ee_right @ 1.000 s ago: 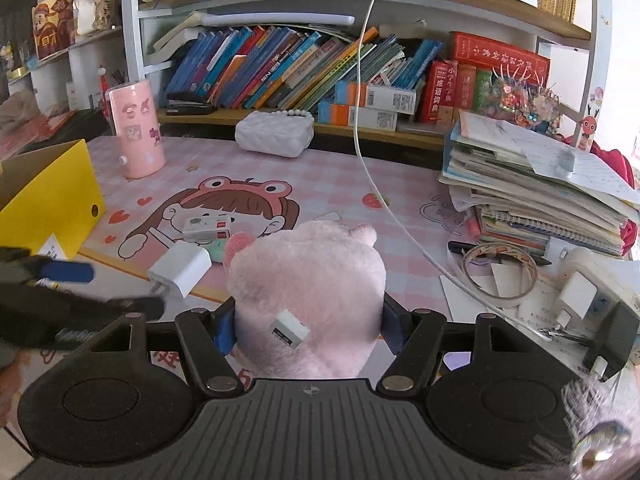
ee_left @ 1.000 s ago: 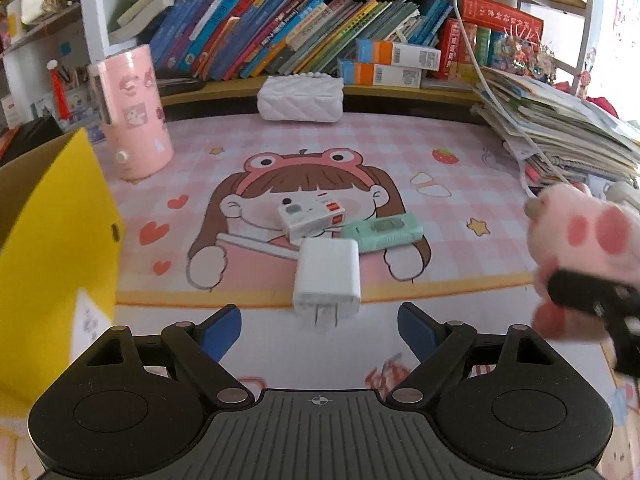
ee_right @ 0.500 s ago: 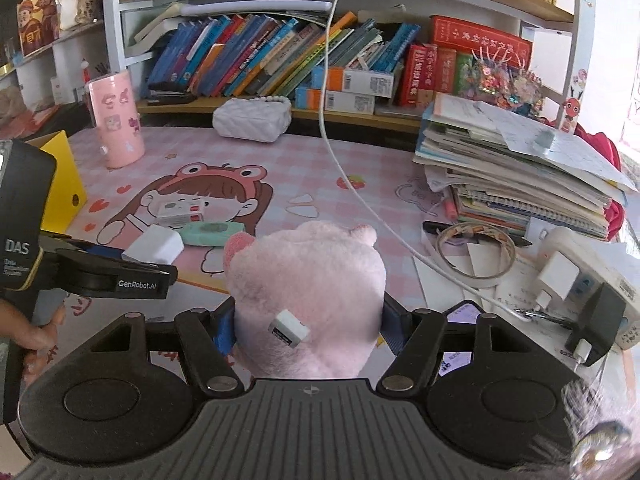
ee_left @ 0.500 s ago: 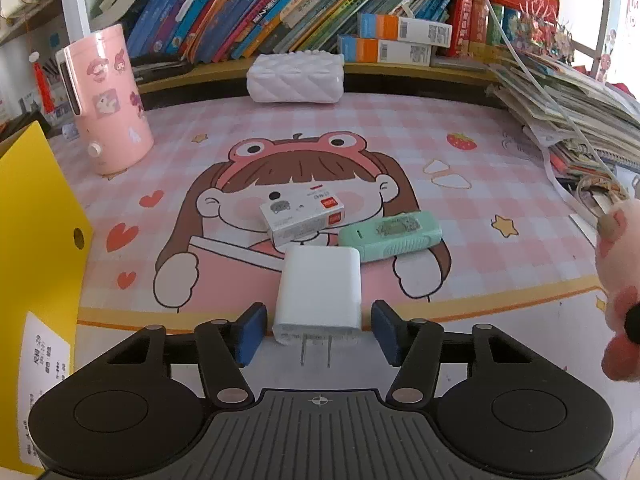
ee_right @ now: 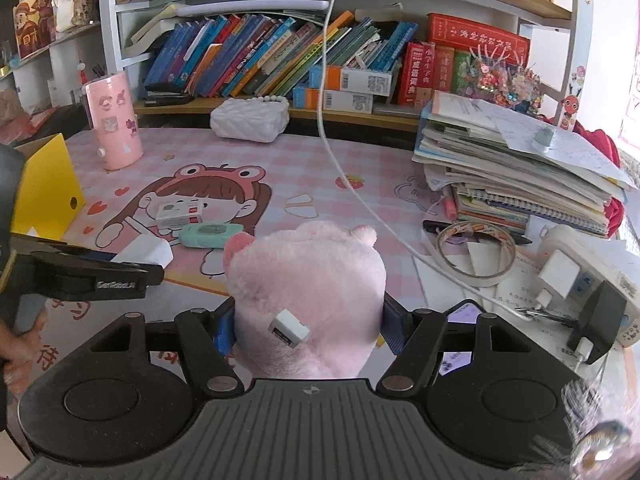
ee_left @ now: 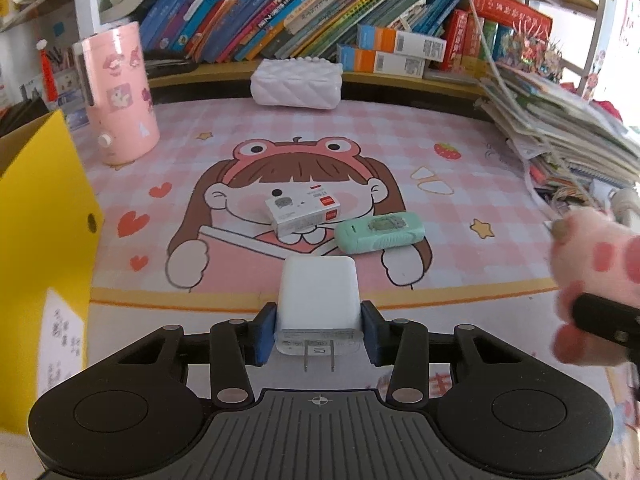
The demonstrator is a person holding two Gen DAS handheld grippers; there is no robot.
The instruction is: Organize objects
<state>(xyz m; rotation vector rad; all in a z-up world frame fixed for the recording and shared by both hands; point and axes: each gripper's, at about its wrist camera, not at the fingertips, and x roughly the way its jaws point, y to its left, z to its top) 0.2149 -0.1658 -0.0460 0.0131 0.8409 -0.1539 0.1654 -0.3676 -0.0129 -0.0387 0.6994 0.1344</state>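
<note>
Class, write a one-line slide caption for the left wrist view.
Left tongs closing on a white charger, prongs toward the camera, on a pink cartoon desk mat.

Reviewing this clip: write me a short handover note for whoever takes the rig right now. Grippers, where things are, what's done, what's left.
Left gripper: jaws closing on the white charger, blue pads against its sides, prongs toward the camera; it lies on the desk mat.
Right gripper: shut on the pink plush toy.
On the mat beyond the charger: small white box and mint green case, side by side.
Yellow box stands open at the left, probably the bin.
Done: both items grasped.
Left: likely put charger and plush away, then box and case.
</note>
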